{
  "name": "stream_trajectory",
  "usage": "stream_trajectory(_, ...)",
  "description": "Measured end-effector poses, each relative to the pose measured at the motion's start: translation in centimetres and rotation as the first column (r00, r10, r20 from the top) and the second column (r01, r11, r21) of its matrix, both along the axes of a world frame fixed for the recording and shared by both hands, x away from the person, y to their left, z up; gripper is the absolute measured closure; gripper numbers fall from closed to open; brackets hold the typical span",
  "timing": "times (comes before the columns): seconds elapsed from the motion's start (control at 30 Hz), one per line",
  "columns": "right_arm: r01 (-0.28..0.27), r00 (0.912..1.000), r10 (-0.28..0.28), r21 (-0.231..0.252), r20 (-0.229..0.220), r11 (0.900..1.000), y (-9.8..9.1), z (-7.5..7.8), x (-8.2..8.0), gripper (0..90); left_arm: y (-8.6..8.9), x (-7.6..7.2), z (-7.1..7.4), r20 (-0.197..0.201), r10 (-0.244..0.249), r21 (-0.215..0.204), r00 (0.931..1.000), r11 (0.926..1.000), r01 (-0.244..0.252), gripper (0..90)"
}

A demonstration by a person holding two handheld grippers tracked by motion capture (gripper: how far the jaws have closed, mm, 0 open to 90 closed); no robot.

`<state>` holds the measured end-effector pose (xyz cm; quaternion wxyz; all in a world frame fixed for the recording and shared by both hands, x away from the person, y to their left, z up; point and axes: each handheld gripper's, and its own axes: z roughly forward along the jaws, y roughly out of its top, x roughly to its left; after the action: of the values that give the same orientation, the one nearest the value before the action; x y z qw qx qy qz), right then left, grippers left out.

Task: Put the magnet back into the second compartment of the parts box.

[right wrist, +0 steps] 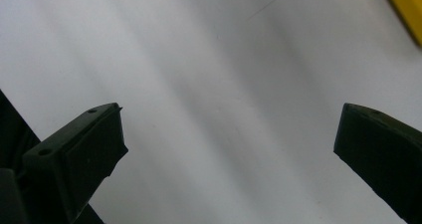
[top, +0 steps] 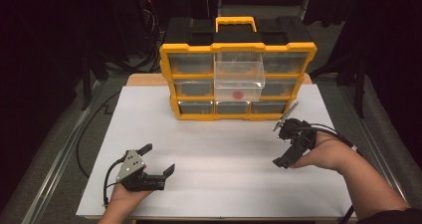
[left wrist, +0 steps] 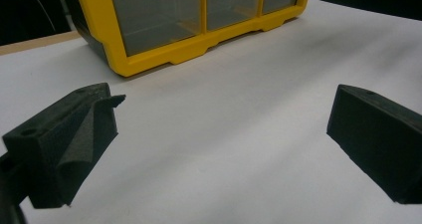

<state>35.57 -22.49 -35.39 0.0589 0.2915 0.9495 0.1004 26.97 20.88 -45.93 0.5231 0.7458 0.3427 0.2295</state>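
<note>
I am holding my left gripper [top: 159, 159] low at the lower left of the high view, fingers [left wrist: 74, 134] spread wide and grasping nothing. My right gripper [top: 282, 144] is hovering at the right of centre, fingers likewise released — bare white table [top: 224, 159] between them. The yellow organizer [top: 238, 79] is standing upright at the upper centre, at the table's far edge. Its clear middle drawer [top: 239, 77] is sticking out toward me — a red item [top: 238, 93] is lying inside. Both grippers are well apart from the organizer.
</note>
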Motion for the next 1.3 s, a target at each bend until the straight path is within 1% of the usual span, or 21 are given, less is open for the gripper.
stream_trajectory(0.07,-0.003,0.9999,0.003,-0.001,-0.011,1.0000,0.0,-0.9,0.0,0.4,0.1,0.0,0.0,-0.001,0.002,0.000,1.0000,1.0000,-0.002,0.5)
stream_trajectory(0.2,0.013,0.9994,-0.013,-0.004,-0.033,0.9999,0.0,-2.7,0.0,0.4,0.0,0.0,0.0,0.000,0.000,-0.001,1.0000,1.0000,0.000,0.5)
stream_trajectory(0.37,0.014,0.9983,-0.015,-0.011,-0.057,0.9998,0.2,-4.9,0.1,0.4,0.0,0.0,0.0,-0.002,-0.003,0.002,1.0000,1.0000,0.003,0.5)
stream_trajectory(0.47,0.022,0.9966,-0.023,-0.011,-0.080,0.9997,0.4,-6.3,0.2,0.4,0.0,0.0,0.0,-0.003,-0.005,0.004,1.0000,1.0000,0.005,0.5)
stream_trajectory(0.53,0.026,0.9961,-0.027,-0.013,-0.084,0.9996,0.5,-7.1,0.4,0.4,0.0,-0.1,0.1,-0.002,-0.008,-0.001,1.0000,1.0000,0.008,0.5)
stream_trajectory(0.57,0.039,0.9950,-0.040,-0.018,-0.091,0.9991,0.6,-7.7,0.5,0.4,0.0,-0.1,0.1,-0.001,-0.009,-0.001,1.0000,1.0000,0.009,0.5)
stream_trajectory(0.67,0.041,0.9949,-0.043,-0.021,-0.091,0.9989,0.7,-8.6,0.7,0.4,0.1,0.0,0.1,-0.004,-0.011,0.002,0.9999,0.9999,0.011,0.5)
stream_trajectory(0.73,0.046,0.9948,-0.047,-0.010,-0.090,0.9989,0.8,-9.0,0.7,0.4,0.1,0.1,0.0,-0.011,-0.006,0.003,0.9999,1.0000,0.006,0.5)
stream_trajectory(0.77,0.047,0.9958,-0.047,0.004,-0.078,0.9989,0.8,-9.1,0.7,0.4,0.2,0.2,0.0,-0.017,-0.004,0.004,0.9998,1.0000,0.004,0.5)
stream_trajectory(0.83,0.071,0.9964,-0.068,0.052,-0.050,0.9962,0.6,-9.1,0.5,0.4,0.2,0.3,-0.1,-0.034,-0.002,-0.003,0.9994,1.0000,0.002,0.5)
stream_trajectory(0.87,0.082,0.9963,-0.079,0.090,-0.034,0.9926,0.4,-9.1,0.3,0.4,0.3,0.3,-0.1,-0.039,-0.003,-0.006,0.9992,1.0000,0.003,0.5)
stream_trajectory(0.9,0.081,0.9967,-0.079,0.113,-0.020,0.9903,0.2,-9.2,0.2,0.4,0.3,0.3,-0.1,-0.040,-0.002,-0.006,0.9992,1.0000,0.002,0.5)
stream_trajectory(0.97,0.094,0.9948,-0.099,0.166,0.021,0.9815,-0.2,-9.3,-0.2,0.4,0.2,0.3,-0.1,-0.039,-0.003,-0.005,0.9992,1.0000,0.003,0.5)
stream_trajectory(1.0,0.093,0.9935,-0.104,0.199,0.047,0.9755,-0.4,-9.4,-0.5,0.4,0.2,0.3,-0.1,-0.040,-0.004,-0.005,0.9992,1.0000,0.004,0.5)
stream_trajectory(1.03,0.097,0.9910,-0.115,0.233,0.068,0.9676,-0.6,-9.5,-0.7,0.4,0.2,0.3,-0.1,-0.039,-0.004,-0.006,0.9992,1.0000,0.004,0.5)
stream_trajectory(1.07,0.101,0.9865,-0.131,0.264,0.098,0.9591,-0.8,-9.6,-1.1,0.4,0.1,0.3,-0.1,-0.039,-0.004,-0.005,0.9992,1.0000,0.004,0.5)
stream_trajectory(1.1,0.109,0.9818,-0.149,0.296,0.118,0.9490,-0.9,-9.7,-1.3,0.4,0.1,0.3,-0.1,-0.039,-0.005,-0.004,0.9992,1.0000,0.005,0.5)
stream_trajectory(1.13,0.114,0.9782,-0.163,0.318,0.129,0.9411,-1.1,-9.8,-1.4,0.4,0.1,0.3,-0.1,-0.040,-0.006,-0.004,0.9992,1.0000,0.006,0.5)
stream_trajectory(1.2,0.127,0.9653,-0.202,0.376,0.166,0.9180,-1.4,-9.9,-1.9,0.4,0.1,0.4,-0.1,-0.047,-0.008,-0.002,0.9989,1.0000,0.008,0.5)
stream_trajectory(1.23,0.131,0.9598,-0.219,0.407,0.176,0.9041,-1.6,-10.0,-2.1,0.4,0.1,0.5,-0.1,-0.049,-0.008,-0.004,0.9988,1.0000,0.008,0.5)
stream_trajectory(1.3,0.143,0.9492,-0.251,0.451,0.190,0.8808,-2.0,-10.2,-2.4,0.4,0.2,0.5,-0.1,-0.053,-0.007,-0.012,0.9986,0.9999,0.006,0.5)
